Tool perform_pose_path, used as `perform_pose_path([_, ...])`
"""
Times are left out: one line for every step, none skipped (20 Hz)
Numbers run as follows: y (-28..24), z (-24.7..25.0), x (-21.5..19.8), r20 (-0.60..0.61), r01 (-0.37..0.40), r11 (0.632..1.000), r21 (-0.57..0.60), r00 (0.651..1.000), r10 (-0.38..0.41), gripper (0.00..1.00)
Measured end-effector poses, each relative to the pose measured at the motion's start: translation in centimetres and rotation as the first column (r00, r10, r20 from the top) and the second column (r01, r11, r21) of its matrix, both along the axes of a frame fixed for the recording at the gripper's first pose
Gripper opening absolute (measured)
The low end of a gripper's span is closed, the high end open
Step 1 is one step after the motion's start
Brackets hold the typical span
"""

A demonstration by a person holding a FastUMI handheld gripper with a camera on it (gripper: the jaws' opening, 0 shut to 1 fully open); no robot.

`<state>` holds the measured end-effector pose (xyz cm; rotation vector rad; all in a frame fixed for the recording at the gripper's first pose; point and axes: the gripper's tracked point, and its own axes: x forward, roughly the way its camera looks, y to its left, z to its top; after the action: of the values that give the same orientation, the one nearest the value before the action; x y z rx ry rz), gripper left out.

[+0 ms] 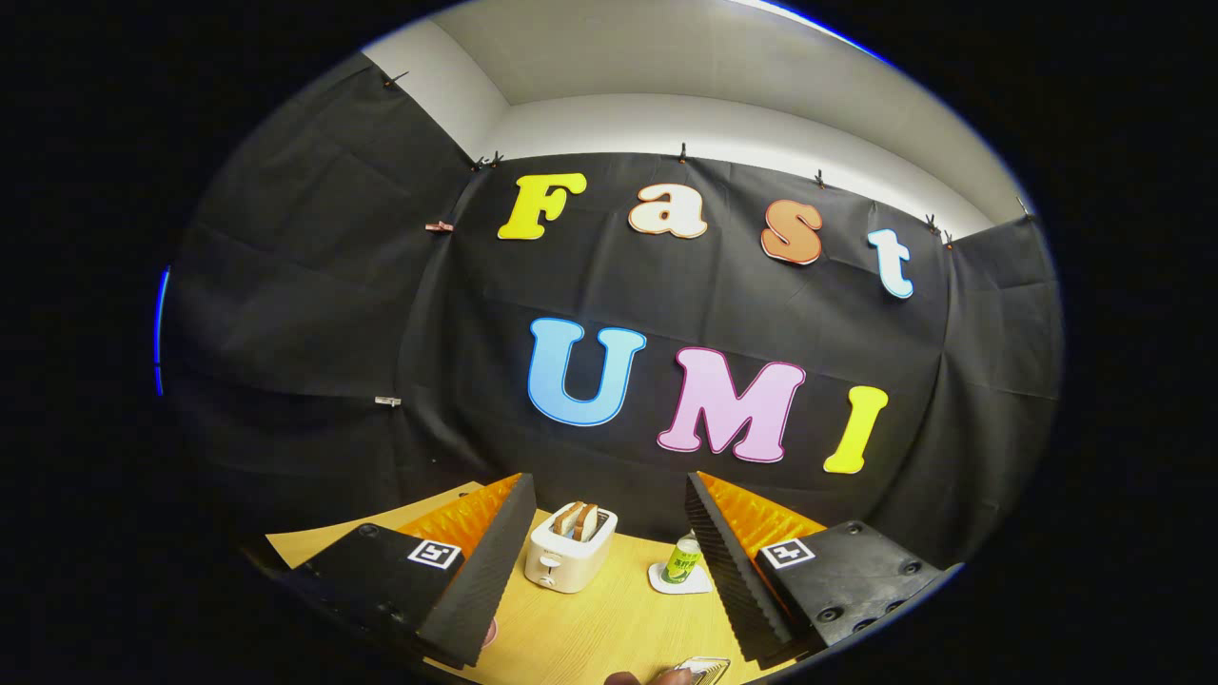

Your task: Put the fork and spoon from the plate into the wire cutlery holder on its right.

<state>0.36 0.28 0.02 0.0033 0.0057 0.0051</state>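
Between the spread fingers of the hand-held gripper (609, 571), which stood wide apart and held nothing, a white toaster (571, 550) with bread slices sat on the wooden worktop (590, 628). Just beside the right finger stood a green can (682, 559) on a white coaster (677, 581). Plate, fork and spoon could not be made out.

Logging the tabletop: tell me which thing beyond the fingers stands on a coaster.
The green can, ahead of the open hand-held gripper, stands on a white coaster. The white toaster holding bread sits directly on the wooden table.
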Motion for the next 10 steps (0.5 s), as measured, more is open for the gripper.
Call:
perform_pose_path([0.0,-0.1,0.1,-0.002,-0.001,1.0,0.0,1.0,0.001,0.98])
perform_pose_path([0.1,-0.1,0.1,-0.002,-0.004,1.0,0.0,1.0,0.004,0.98])
perform_pose_path([0.1,0.0,0.1,-0.002,-0.006,1.0,0.001,1.0,0.006,0.98])
perform_pose_path([0.2,-0.1,0.2,-0.002,-0.007,1.0,0.002,1.0,0.007,0.98])
perform_pose_path([0.3,-0.1,0.3,-0.006,-0.014,1.0,0.005,1.0,0.014,0.98])
perform_pose_path([0.6,-0.4,0.3,-0.015,-0.025,1.0,0.008,1.0,0.026,0.98])
perform_pose_path([1.2,-0.9,0.5,-0.036,-0.045,0.999,0.014,0.998,0.045,0.98])
perform_pose_path([1.9,-1.8,0.5,-0.071,-0.067,0.998,0.021,0.995,0.068,0.98])
perform_pose_path([2.6,-2.9,0.6,-0.116,-0.09,0.996,0.03,0.989,0.093,0.98])
perform_pose_path([3.5,-4.2,0.6,-0.17,-0.118,0.992,0.045,0.978,0.124,0.98])
